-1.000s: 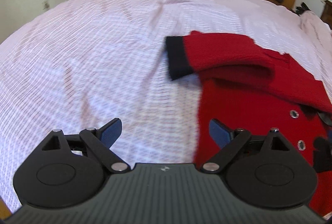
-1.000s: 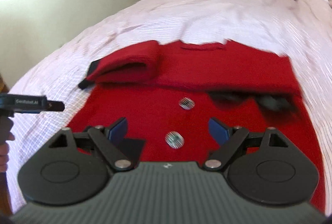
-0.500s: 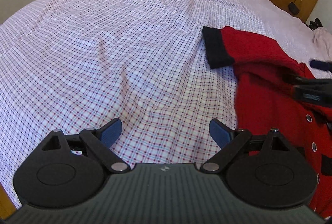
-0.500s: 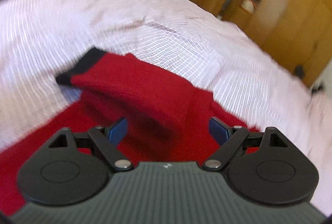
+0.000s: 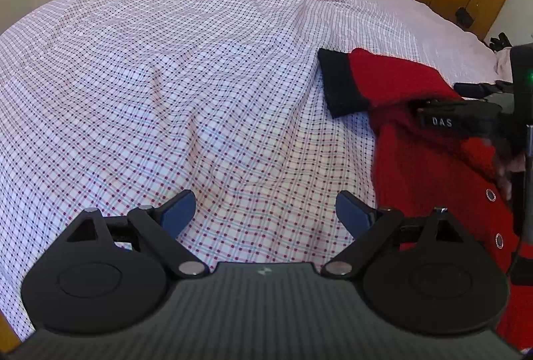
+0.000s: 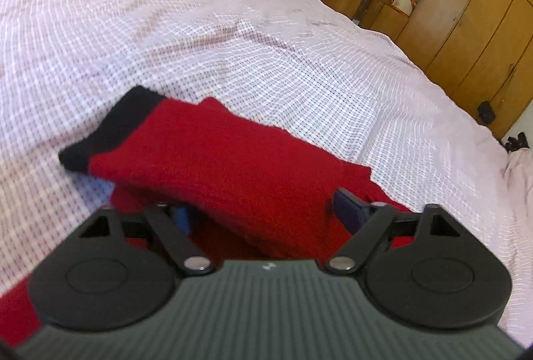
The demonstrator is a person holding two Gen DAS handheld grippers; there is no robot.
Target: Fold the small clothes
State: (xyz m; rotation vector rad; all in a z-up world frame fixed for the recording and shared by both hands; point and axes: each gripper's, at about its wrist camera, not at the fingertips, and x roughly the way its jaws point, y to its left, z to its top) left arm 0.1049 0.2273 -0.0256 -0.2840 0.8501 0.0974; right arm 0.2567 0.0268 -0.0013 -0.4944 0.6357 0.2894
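A red knitted cardigan (image 5: 416, 180) with metal snap buttons (image 5: 489, 194) lies on the bed at the right of the left wrist view. Its sleeve (image 6: 233, 160), ending in a black cuff (image 6: 110, 133), is folded across the body. My right gripper (image 6: 265, 210) straddles the sleeve near the shoulder and its jaws are closing. One blue pad (image 6: 181, 216) is tucked under the sleeve edge, the other (image 6: 349, 206) stands just beside the cloth. In the left wrist view the right gripper (image 5: 439, 98) reaches onto the sleeve (image 5: 393, 76). My left gripper (image 5: 265, 213) hangs open over bare sheet, left of the cardigan.
The checked pink-and-white bedsheet (image 5: 200, 76) covers the whole bed, with soft wrinkles. Wooden wardrobes (image 6: 466, 10) line the far wall. A small dark item (image 5: 499, 40) lies at the bed's far right edge. A hand (image 5: 506, 173) holds the right gripper.
The right gripper swung left from over the cardigan's buttons to the folded sleeve, rolled, and its jaws narrowed around it. The left gripper drifted left, off the cardigan onto bare sheet.
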